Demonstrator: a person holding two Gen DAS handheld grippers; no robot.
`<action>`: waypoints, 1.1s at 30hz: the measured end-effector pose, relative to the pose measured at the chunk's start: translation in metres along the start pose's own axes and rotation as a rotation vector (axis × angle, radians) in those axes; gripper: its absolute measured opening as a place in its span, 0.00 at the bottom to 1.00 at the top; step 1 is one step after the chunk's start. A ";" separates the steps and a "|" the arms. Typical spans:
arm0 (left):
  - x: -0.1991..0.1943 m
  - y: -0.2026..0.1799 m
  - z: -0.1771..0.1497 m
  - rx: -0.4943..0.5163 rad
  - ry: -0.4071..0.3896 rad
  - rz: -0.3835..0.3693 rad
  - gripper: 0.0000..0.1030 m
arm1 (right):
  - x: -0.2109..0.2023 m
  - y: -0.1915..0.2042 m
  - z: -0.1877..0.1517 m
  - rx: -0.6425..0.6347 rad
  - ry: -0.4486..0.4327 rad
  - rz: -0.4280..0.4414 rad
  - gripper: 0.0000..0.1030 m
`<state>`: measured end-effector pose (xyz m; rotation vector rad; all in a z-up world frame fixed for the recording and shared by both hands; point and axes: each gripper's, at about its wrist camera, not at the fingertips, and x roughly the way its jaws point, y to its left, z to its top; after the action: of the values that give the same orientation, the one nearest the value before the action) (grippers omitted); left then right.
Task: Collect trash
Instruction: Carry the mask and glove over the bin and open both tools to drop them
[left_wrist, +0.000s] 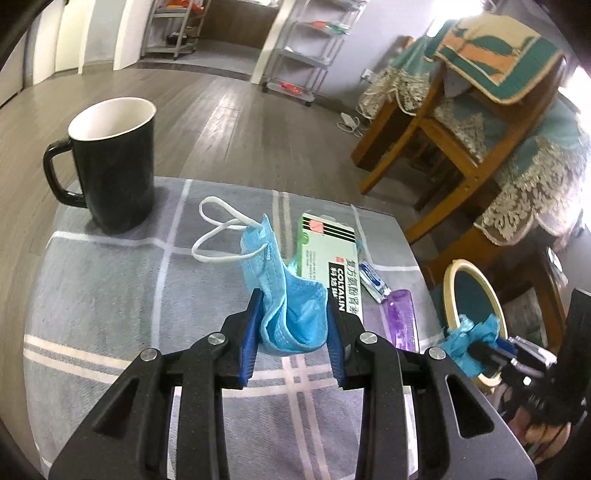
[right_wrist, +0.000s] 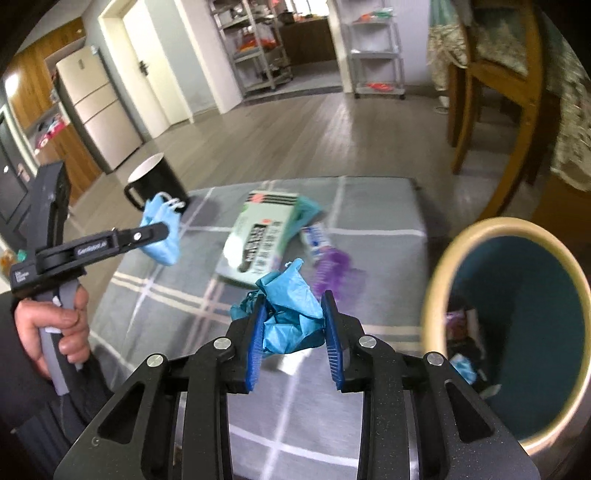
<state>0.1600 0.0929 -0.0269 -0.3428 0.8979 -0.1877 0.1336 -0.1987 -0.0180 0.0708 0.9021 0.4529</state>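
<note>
My left gripper (left_wrist: 292, 310) is shut on a light-blue face mask (left_wrist: 284, 291), whose white ear loops (left_wrist: 218, 229) trail over the grey plaid tabletop (left_wrist: 110, 295). The right wrist view shows that same gripper (right_wrist: 162, 236) from the side, with the mask (right_wrist: 162, 229) hanging from it. My right gripper (right_wrist: 294, 306) is shut on a crumpled blue paper wad (right_wrist: 288, 314), held above the table's near right part, close to the bin (right_wrist: 436, 295). In the left wrist view the wad (left_wrist: 469, 339) sits over the bin's rim (left_wrist: 448, 280).
A black mug (left_wrist: 110, 166) stands at the table's far left. A green medicine box (left_wrist: 328, 254), a small blue-white packet (left_wrist: 373, 282) and a purple comb (left_wrist: 400, 321) lie near the right edge. The bin holds some scraps (right_wrist: 461, 365). Wooden chairs (left_wrist: 443, 147) stand beyond.
</note>
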 end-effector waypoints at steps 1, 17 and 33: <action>0.000 -0.002 0.000 0.009 0.000 -0.002 0.30 | -0.003 -0.005 -0.001 0.007 -0.008 -0.005 0.30; 0.010 -0.081 -0.015 0.167 0.066 -0.050 0.30 | -0.052 -0.061 -0.020 0.133 -0.149 -0.137 0.30; 0.047 -0.193 -0.041 0.318 0.113 -0.218 0.30 | -0.088 -0.112 -0.040 0.305 -0.207 -0.280 0.30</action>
<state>0.1527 -0.1095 -0.0133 -0.1335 0.9242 -0.5484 0.0949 -0.3410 -0.0056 0.2622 0.7568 0.0425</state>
